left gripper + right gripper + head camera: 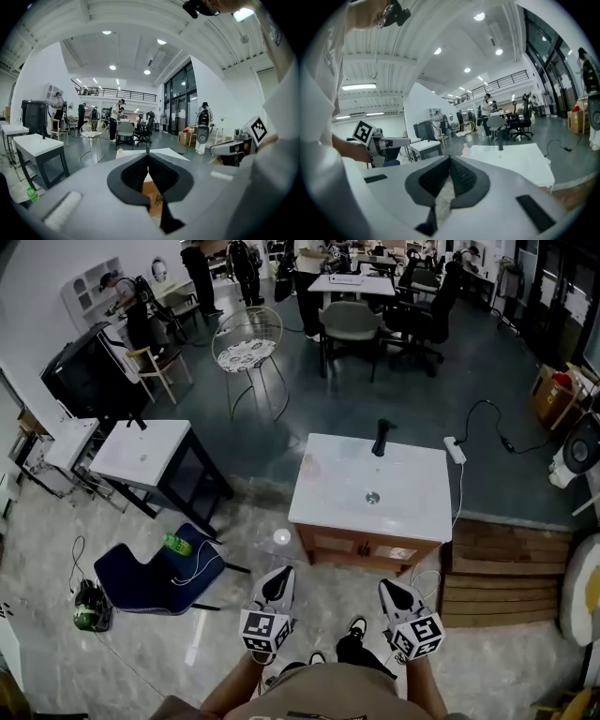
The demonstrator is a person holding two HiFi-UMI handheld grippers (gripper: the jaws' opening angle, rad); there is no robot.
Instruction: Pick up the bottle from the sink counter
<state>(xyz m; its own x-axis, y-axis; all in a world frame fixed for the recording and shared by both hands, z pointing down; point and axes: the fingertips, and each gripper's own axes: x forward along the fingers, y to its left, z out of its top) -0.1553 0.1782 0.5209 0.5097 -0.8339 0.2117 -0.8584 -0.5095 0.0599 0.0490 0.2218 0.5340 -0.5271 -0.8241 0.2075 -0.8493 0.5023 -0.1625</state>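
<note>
The white sink counter (412,507) stands ahead of me with a black faucet (380,439) at its far edge. A small pale bottle (310,466) stands near its far left corner, and shows as a bottle (120,153) in the left gripper view and a bottle (465,151) in the right gripper view. My left gripper (278,585) and right gripper (394,592) hover side by side close to my body, short of the counter's front. Both are shut with nothing between the jaws, as the left gripper (148,156) and right gripper (450,158) show in their own views.
A low white table (141,451) and a blue seat (155,577) bearing a green bottle (176,544) lie to the left. Wooden steps (506,568) adjoin the counter's right side. A power strip (455,449) with cable lies behind. A wire chair (247,338) and people stand farther back.
</note>
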